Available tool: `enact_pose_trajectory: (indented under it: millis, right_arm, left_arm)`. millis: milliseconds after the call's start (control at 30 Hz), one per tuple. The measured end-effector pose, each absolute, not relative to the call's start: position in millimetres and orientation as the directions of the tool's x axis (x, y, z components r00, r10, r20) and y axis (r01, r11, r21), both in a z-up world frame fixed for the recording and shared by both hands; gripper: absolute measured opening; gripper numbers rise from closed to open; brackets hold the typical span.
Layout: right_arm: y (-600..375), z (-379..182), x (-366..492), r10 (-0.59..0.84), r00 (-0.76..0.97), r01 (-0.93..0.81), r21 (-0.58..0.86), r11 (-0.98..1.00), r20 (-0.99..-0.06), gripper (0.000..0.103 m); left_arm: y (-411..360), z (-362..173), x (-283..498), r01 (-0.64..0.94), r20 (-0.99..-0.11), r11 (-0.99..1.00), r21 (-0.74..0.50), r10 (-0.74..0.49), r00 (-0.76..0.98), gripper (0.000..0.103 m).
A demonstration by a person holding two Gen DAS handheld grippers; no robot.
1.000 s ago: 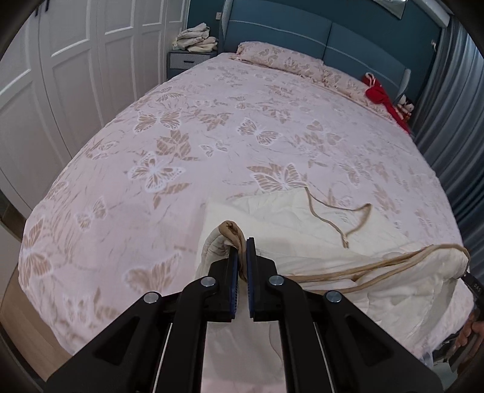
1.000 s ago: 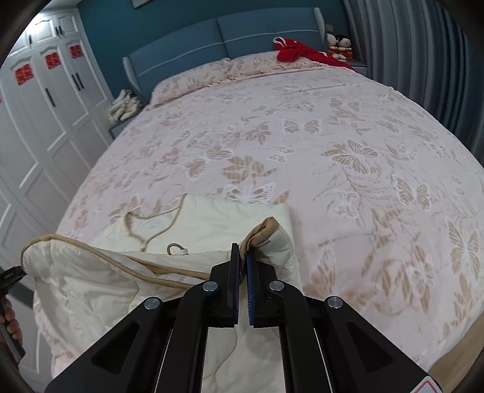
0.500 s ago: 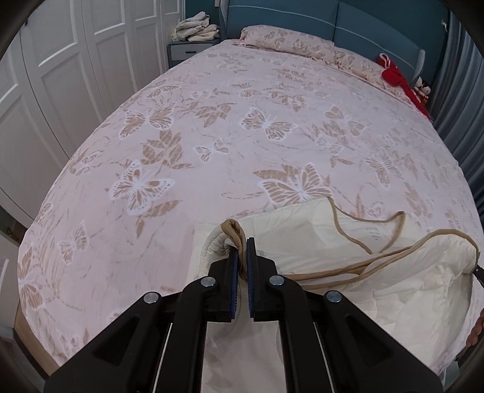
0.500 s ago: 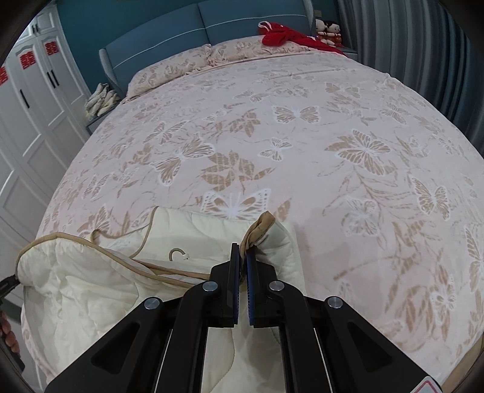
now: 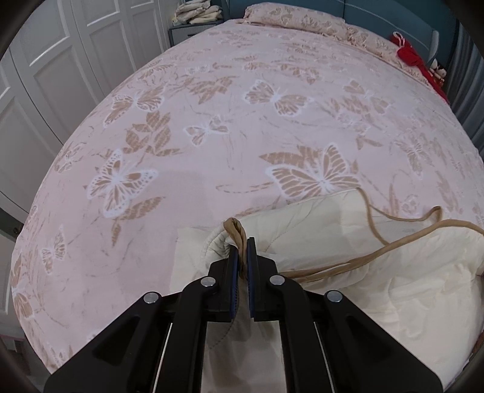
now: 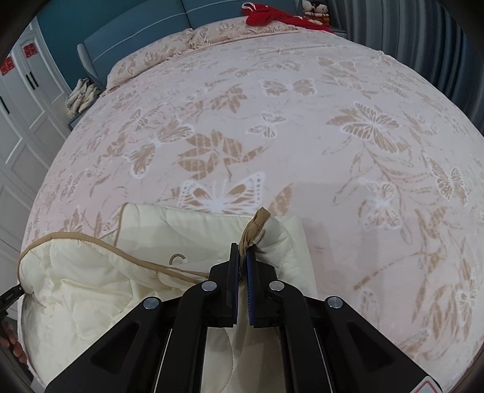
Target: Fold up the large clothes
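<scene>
Left claw: where your left gripper (image 5: 241,252) sits at lower centre of its view, its blue pads are pinched nearly together on a tan-bound corner of the cream quilt (image 5: 378,272); the trim pokes up just above the fingertips
Right claw: your right gripper (image 6: 241,252), lower centre of its own view, is likewise clamped tight on another tan-trimmed corner of the quilt (image 6: 90,287); a small tan loop lies on the fabric to its left
Quilt: it lies bunched along the bottom of both frames; in the left view it spreads to the lower right, tan binding (image 5: 372,217) snaking across it; in the right view it fills the lower left, a folded layer beneath your claw
Bed: the pink butterfly bedspread (image 5: 211,121) fills the middle of each frame; pillows (image 6: 157,57) rest against the blue headboard (image 6: 136,27) at the top
Beyond: red cloth (image 6: 266,15) at the upper edge; white wardrobe doors (image 5: 45,75) on the left; folded linens (image 5: 196,12) at top left
</scene>
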State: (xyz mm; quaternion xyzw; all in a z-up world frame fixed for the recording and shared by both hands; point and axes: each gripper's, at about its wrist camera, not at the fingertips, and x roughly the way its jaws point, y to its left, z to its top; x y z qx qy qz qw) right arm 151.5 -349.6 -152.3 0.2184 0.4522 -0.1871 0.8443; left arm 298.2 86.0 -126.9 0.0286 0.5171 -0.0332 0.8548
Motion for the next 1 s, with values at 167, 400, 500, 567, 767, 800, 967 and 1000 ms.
enact_pose_trajectory:
  millis: [167, 400, 500, 567, 767, 800, 967, 1000]
  right_arm:
    - [-354, -170, 157, -0.103, 0.507, 0.52, 0.209, 0.828, -0.856, 0.003]
    - [-351, -190, 158, -0.112, 0.532, 0.51, 0.213, 0.833, -0.839, 0.002]
    - [-346, -192, 156, -0.137, 0.556, 0.5, 0.198, 0.843, -0.82, 0.002]
    - [-343, -191, 155, -0.148, 0.566, 0.491, 0.187, 0.851, -0.811, 0.004]
    - [-353, -151, 133, -0.113, 0.631, 0.484, 0.276, 0.83, -0.768, 0.02]
    - [-354, -135, 123, -0.126, 0.66, 0.48, 0.287, 0.829, -0.74, 0.027]
    - [-329, -79, 97, -0.099, 0.747, 0.369, 0.285, 0.885, -0.658, 0.035]
    - [-318, -76, 101, -0.062, 0.745, 0.332, 0.289, 0.898, -0.664, 0.035]
  left_arm:
    - [80, -149, 303, 0.091, -0.889, 0.995, 0.044, -0.003, 0.458, 0.006]
    - [76, -173, 296, 0.083, -0.851, 0.995, 0.061, 0.008, 0.525, 0.008]
    - [72, -175, 291, 0.079, -0.824, 0.993, 0.088, 0.028, 0.567, 0.008]
    - [74, -175, 291, 0.081, -0.817, 0.994, 0.076, 0.015, 0.577, 0.008]
    - [109, -147, 293, 0.058, -0.834, 0.987, -0.148, -0.156, 0.529, 0.017]
    - [119, -132, 289, 0.027, -0.831, 0.986, -0.168, -0.156, 0.535, 0.035]
    - [133, -57, 254, 0.042, -0.697, 0.988, -0.151, -0.137, 0.704, 0.072]
    - [126, -48, 252, 0.072, -0.692, 0.987, -0.141, -0.151, 0.706, 0.072]
